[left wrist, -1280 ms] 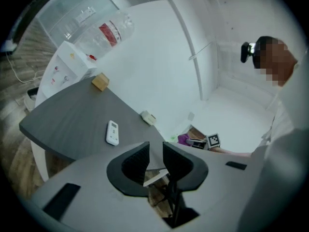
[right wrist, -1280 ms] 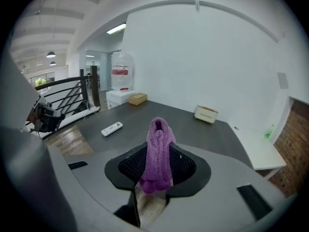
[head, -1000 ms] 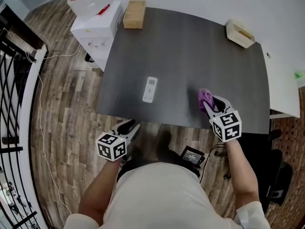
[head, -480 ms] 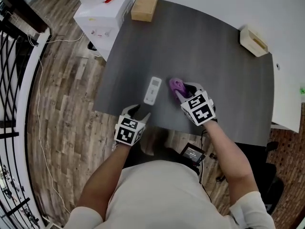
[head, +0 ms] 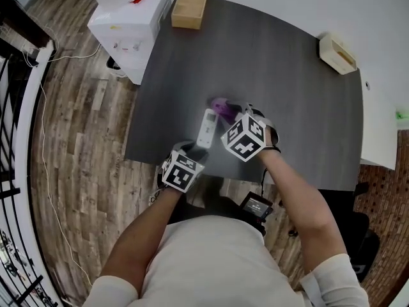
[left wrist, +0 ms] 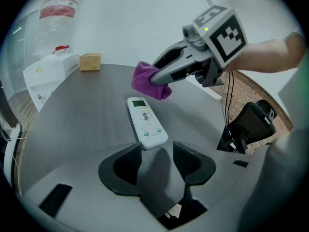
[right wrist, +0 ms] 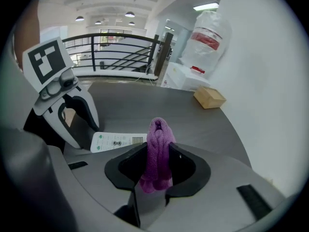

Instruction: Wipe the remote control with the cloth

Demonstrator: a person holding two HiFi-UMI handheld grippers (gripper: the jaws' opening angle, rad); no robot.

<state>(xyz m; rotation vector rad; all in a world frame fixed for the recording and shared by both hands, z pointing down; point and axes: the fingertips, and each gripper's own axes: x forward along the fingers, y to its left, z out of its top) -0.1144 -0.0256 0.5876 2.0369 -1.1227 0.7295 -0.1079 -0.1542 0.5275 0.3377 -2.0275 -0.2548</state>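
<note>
A white remote control (head: 206, 128) lies on the dark grey table (head: 287, 101) near its front edge, screen end pointing away from me. My right gripper (head: 231, 115) is shut on a purple cloth (head: 223, 109), which hangs just right of the remote's far end; the cloth (right wrist: 158, 151) bulges out between the jaws. My left gripper (left wrist: 157, 151) is open with nothing between its jaws, which have just been opening. The remote's (left wrist: 146, 123) near end lies just ahead of its tips. The right gripper (left wrist: 186, 64) and the cloth (left wrist: 149, 80) hover above the remote's screen end.
A wooden box (head: 190, 6) sits at the table's far left corner and a beige holder (head: 337, 49) at the far right. A white cabinet (head: 131, 18) stands left of the table. A black railing (head: 19, 50) runs along the left. The table's front edge is right under my left gripper.
My right gripper carried the cloth leftward across the table to the remote. My left gripper moved up from over the floor to the table's front edge, and its jaws opened.
</note>
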